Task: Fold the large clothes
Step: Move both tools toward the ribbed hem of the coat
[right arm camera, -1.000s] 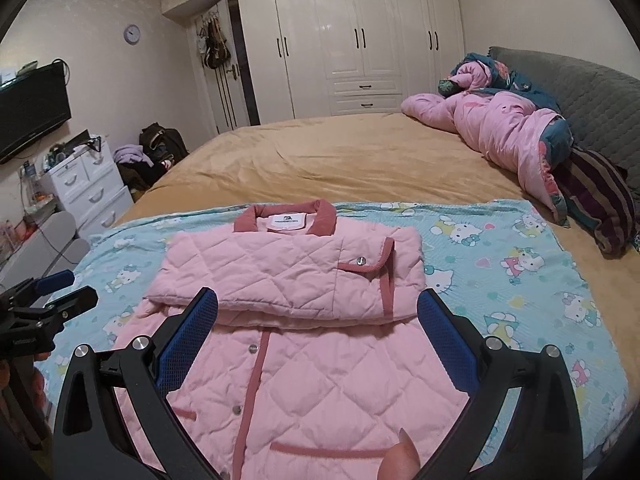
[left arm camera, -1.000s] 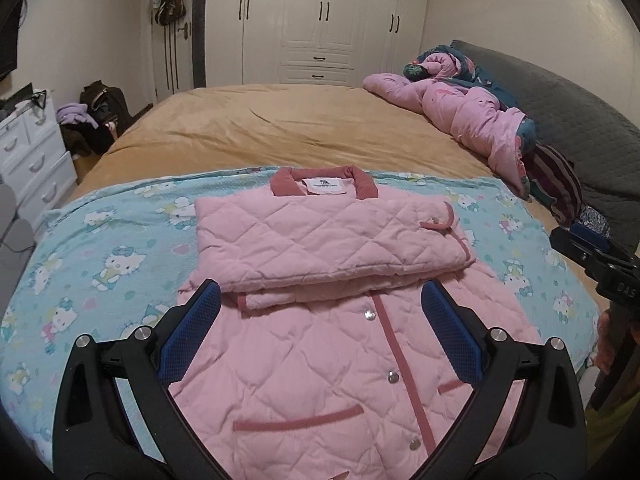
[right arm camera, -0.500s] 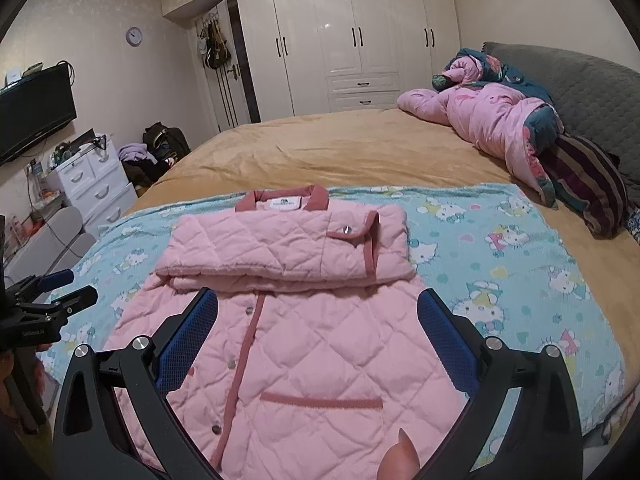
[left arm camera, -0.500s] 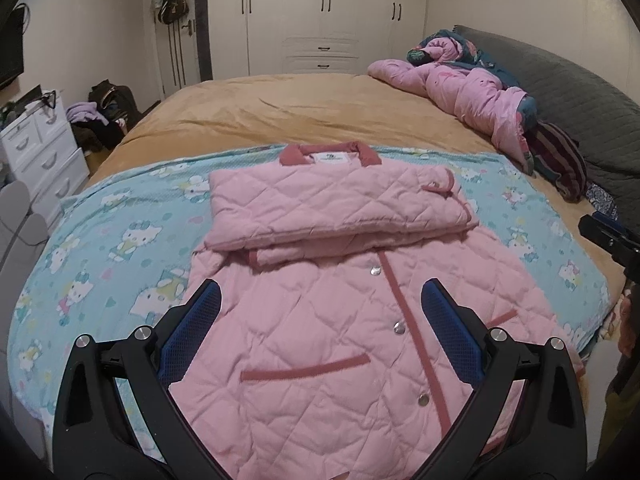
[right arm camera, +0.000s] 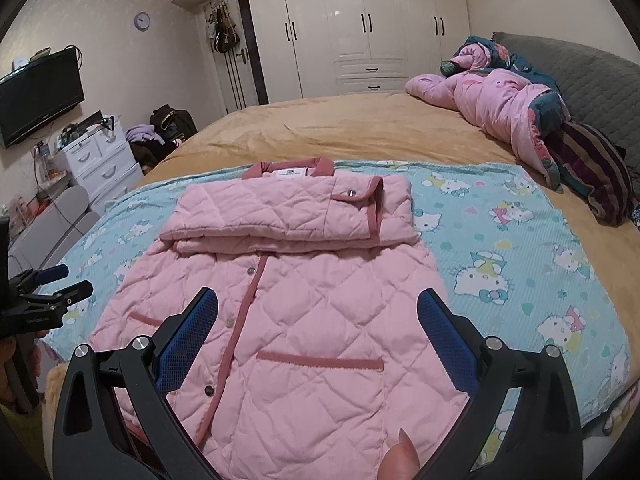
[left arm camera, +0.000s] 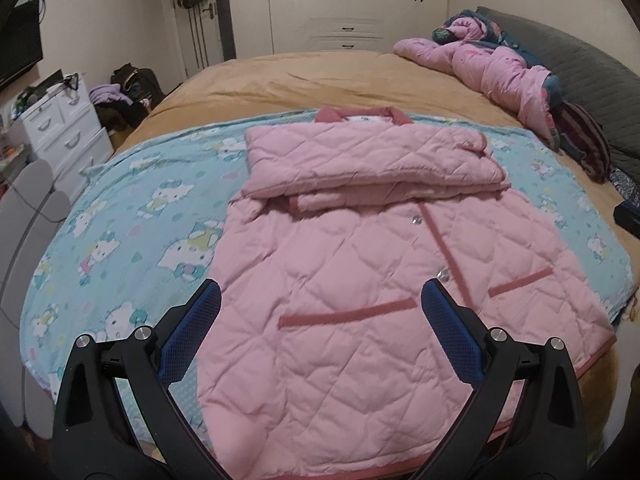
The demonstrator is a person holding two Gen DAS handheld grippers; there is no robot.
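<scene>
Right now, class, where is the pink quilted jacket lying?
In both wrist views the pink quilted jacket lies centred on the cartoon-cat blanket at the bed's near end, sleeves folded across its chest.

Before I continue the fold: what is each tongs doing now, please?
Left tongs: open, holding nothing, above the pink jacket.
Right tongs: open, holding nothing.

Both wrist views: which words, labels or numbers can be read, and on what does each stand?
None reads clearly.
Neck label of the pink quilted jacket: printed mark, too small to read.
Left gripper body, seen in the right view: white lettering, blurred.
Wall clock: numerals too small.
</scene>
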